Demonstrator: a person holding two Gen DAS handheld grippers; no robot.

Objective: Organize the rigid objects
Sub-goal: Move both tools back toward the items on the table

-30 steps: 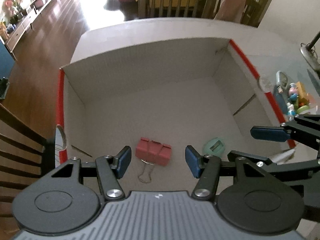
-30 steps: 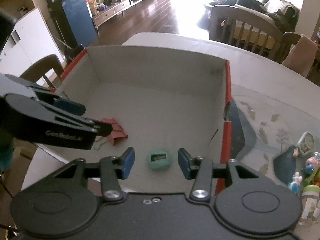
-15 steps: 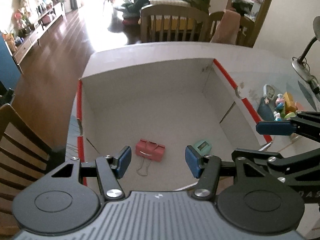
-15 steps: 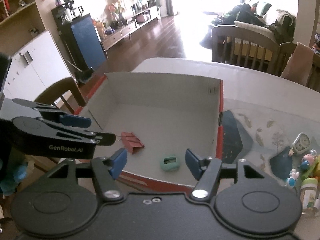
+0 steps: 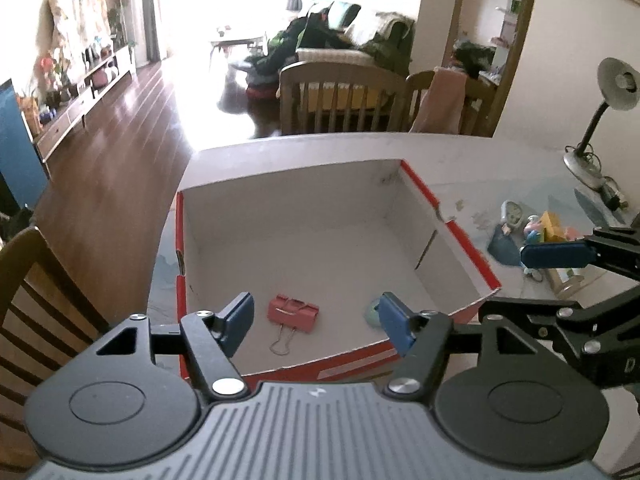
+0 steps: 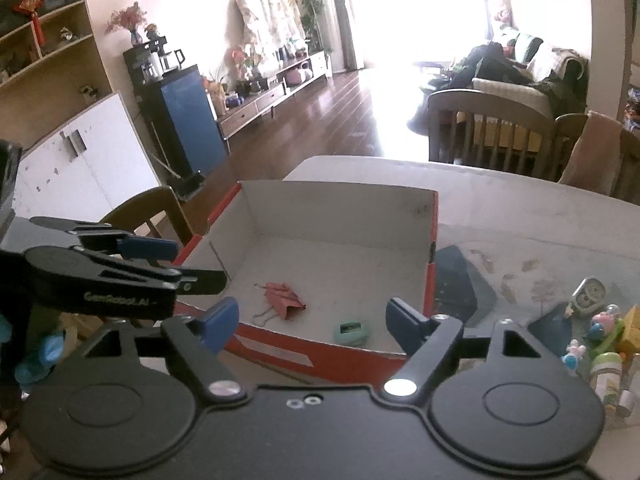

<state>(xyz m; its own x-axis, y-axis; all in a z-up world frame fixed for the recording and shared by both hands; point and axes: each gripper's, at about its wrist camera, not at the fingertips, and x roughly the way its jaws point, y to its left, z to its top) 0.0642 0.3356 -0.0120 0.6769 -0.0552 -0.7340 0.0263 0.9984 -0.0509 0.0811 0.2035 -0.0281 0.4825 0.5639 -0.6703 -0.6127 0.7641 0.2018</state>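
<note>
A red-edged cardboard box (image 5: pixel 448 224) with a white inside sits on the table; it also shows in the right wrist view (image 6: pixel 432 276). On its floor near the front wall lie a pink binder clip (image 5: pixel 293 309) (image 6: pixel 282 294) and a small mint-green object (image 5: pixel 371 314) (image 6: pixel 352 332). My left gripper (image 5: pixel 316 322) is open and empty, held above and before the box's front edge. My right gripper (image 6: pixel 310 326) is open and empty, also raised before the box, to the right of the left one.
A cluster of small toys, a little clock and bottles (image 6: pixel 596 320) stands on the table right of the box (image 5: pixel 540 228). A desk lamp (image 5: pixel 600 120) stands at far right. Wooden chairs (image 5: pixel 344 96) ring the table; one chair (image 5: pixel 44 304) is at left.
Both grippers have pulled back and risen away from the box, so it looks smaller and its front wall shows. The right gripper's jaws have opened wider. The clip and green object stayed put.
</note>
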